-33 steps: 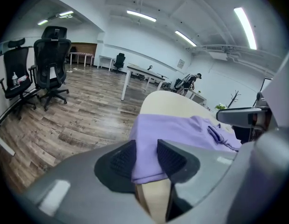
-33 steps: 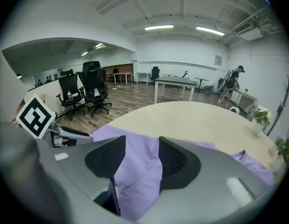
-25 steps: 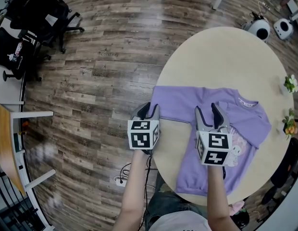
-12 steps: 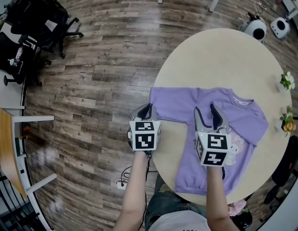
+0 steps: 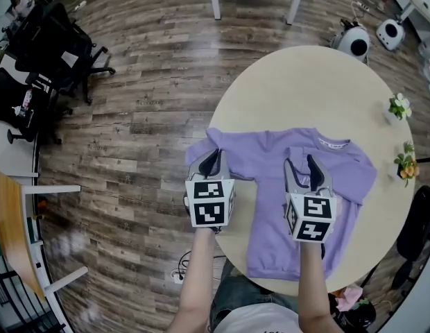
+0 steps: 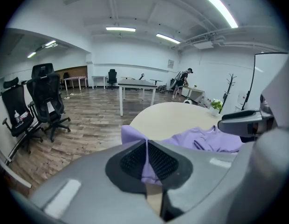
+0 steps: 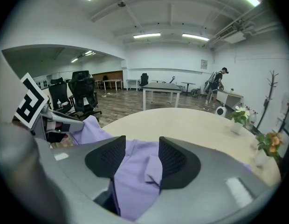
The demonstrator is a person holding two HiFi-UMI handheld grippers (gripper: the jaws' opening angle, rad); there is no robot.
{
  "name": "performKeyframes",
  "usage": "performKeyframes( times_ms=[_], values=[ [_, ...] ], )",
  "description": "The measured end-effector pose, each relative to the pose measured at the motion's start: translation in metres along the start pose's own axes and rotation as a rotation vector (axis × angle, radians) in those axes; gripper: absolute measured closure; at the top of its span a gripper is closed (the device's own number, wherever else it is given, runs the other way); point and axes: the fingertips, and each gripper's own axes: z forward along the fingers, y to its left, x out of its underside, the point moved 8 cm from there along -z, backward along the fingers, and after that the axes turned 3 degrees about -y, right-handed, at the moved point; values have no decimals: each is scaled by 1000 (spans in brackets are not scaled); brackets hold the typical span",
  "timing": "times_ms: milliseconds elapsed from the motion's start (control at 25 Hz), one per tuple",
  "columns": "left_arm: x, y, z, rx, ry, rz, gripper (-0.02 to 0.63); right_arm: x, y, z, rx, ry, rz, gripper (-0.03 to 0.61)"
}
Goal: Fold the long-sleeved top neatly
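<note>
The long-sleeved top (image 5: 270, 214) is of soft, matte lilac knit. It lies mostly flat on the near half of the round table (image 5: 305, 82). Its banded hem (image 5: 274, 272) is at the near edge. The collar (image 5: 333, 144), which has a white label inside, points toward the right side. The body shows shallow creases and one raised fold near the middle. One sleeve (image 5: 232, 151) stretches across toward the left edge of the table, and its end reaches past that edge.

The left gripper (image 5: 212, 159) is at that sleeve end. Its jaws are together and clamped on a thin, upright pleat of the lilac cloth. The black, grid-textured pads (image 6: 130, 162) press the cloth from both sides.

The right gripper (image 5: 302, 166) is over the body of the top, just left of the collar. Its jaws stand well apart, with lilac cloth lying between them. A small doubled flap of cloth sits beside one pad (image 7: 175, 160); contact cannot be confirmed. No pinch is visible. Both grippers have smooth grey wedge-shaped fingers and a cube bearing black-and-white square markers.

The table top is smooth, pale beige and circular. Two small potted plants (image 5: 397, 106) (image 5: 406, 162) stand at its right edge, well apart from the top. The floor (image 5: 132, 116) is dark, grained wood plank. Black office chairs (image 5: 59, 40) stand at the far left.
</note>
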Motion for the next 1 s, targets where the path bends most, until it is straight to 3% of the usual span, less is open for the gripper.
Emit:
performKeyframes(
  times_ms=[240,480,1000],
  values=[
    [-32,-49,-7,53,-67,75,597,-1,-36,-25,55,-35,48,327],
    [-44,-110,-2,128,-70,149,597,3,-76,-53,113,-74,112,327],
    [12,-207,58,231,103,239,595,41,-145,-90,233,-59,193,327]
  ],
)
